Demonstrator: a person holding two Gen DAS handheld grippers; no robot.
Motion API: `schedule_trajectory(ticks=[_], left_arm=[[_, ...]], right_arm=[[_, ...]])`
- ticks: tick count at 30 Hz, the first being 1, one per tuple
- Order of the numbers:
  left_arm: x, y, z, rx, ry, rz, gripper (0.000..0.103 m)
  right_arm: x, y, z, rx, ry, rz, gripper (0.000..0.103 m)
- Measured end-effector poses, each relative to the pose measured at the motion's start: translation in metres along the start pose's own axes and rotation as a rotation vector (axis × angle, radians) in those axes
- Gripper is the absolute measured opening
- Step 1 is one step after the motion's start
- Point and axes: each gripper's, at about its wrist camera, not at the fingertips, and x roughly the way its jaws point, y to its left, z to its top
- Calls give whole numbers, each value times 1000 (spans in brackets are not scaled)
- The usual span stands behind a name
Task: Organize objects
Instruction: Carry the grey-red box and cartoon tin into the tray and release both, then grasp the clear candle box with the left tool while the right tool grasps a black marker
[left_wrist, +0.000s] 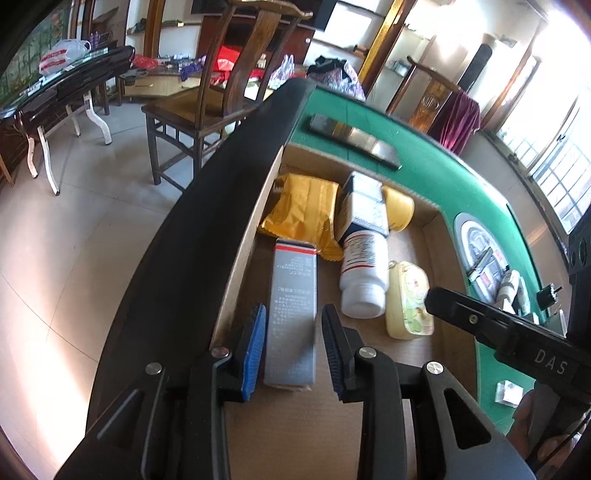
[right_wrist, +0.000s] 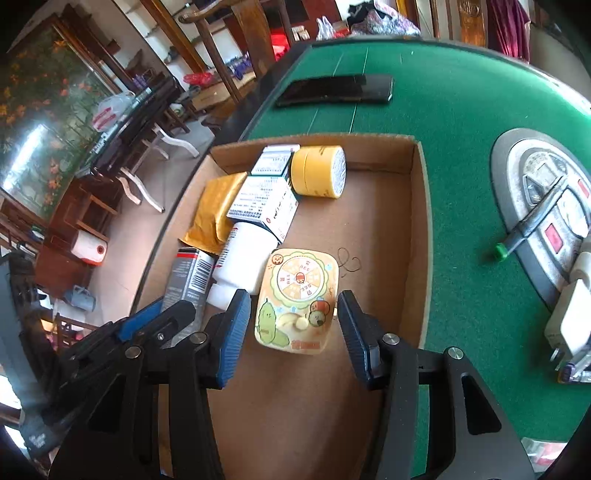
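A cardboard tray (left_wrist: 243, 258) (right_wrist: 417, 229) on the green table holds several items. My left gripper (left_wrist: 293, 343) is open, its blue pads on either side of a grey carton (left_wrist: 293, 314) (right_wrist: 188, 277) lying flat, with small gaps. My right gripper (right_wrist: 293, 332) is open around a yellow cartoon-printed case (right_wrist: 299, 299) (left_wrist: 408, 299), not touching it. A white bottle (left_wrist: 364, 273) (right_wrist: 242, 258), a white-and-blue medicine box (left_wrist: 364, 206) (right_wrist: 267, 192), a yellow pouch (left_wrist: 301, 210) (right_wrist: 214, 210) and a yellow tape roll (left_wrist: 399, 208) (right_wrist: 319, 171) lie beyond.
A black phone (left_wrist: 354, 140) (right_wrist: 336, 90) lies on the green felt (right_wrist: 461, 118) beyond the tray. A round control panel (right_wrist: 546, 206) with a green-capped pen (right_wrist: 517, 236) and a white charger (right_wrist: 569, 321) sit to the right. The table's black rim (left_wrist: 207, 221) and a wooden chair (left_wrist: 207, 103) are on the left.
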Motion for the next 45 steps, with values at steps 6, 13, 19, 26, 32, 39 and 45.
schedule_trajectory(ticks=[6,13,19,26,32,39,45], left_arm=[[-37,-19,-18,17,-79,-53,38],[-64,-58,-62,63,-102,-195,41],[-60,-111,-92,150,-36,-259,42],[-47,-160,-114,240,24,-258,42],[-36,-177,-121,255,62,-245,42],[-16,-214,-126,359,88,-232,45],[7,-253,-138,534,92,-196,51]], right_arm=[[-41,-20,-26,-4,-46,81,50],[-90,-84,-86,19,-84,125,50],[-121,-153,-115,79,-117,34,50],[-120,-211,-129,173,-105,7,49],[-122,-190,-157,124,-48,181,50],[-157,-213,-152,143,-169,94,50],[-171,-239,-148,155,-197,26,50]])
